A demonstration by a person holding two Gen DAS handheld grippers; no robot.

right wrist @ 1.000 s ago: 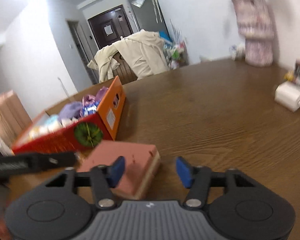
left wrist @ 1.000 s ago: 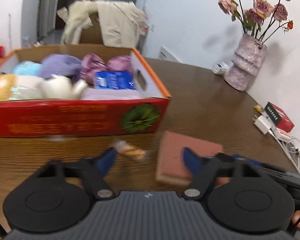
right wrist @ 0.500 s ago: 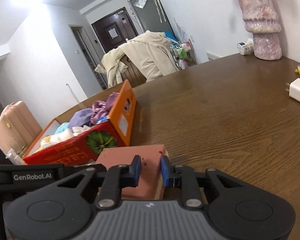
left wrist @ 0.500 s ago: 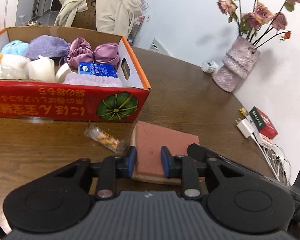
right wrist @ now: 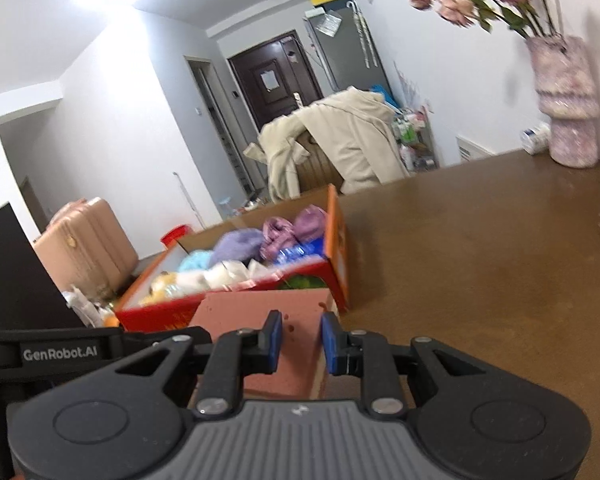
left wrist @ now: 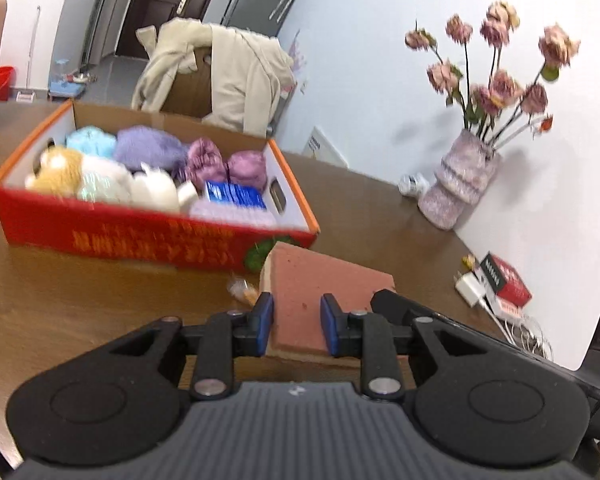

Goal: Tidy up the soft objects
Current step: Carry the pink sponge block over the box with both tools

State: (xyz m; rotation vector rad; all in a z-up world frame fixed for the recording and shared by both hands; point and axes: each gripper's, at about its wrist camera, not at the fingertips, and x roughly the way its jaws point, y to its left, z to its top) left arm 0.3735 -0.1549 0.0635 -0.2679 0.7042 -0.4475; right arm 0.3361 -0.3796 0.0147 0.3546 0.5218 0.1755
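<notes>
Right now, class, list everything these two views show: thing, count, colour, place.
foam block: one, pink, raised in front of the box, gripped by both tools
cardboard box: one, red and orange, on the table
soft items: several, purple, blue, white, tan, inside the box
snack wrapper: one, clear with orange contents, on the table beside the block
vase: one, pink, holding pink flowers, by the wall
red packet: one, by the wall beside a white charger
coat: one, cream, over a chair
suitcase: one, pink, on the floor
left tool: shut on the block
right tool: shut on the block
</notes>
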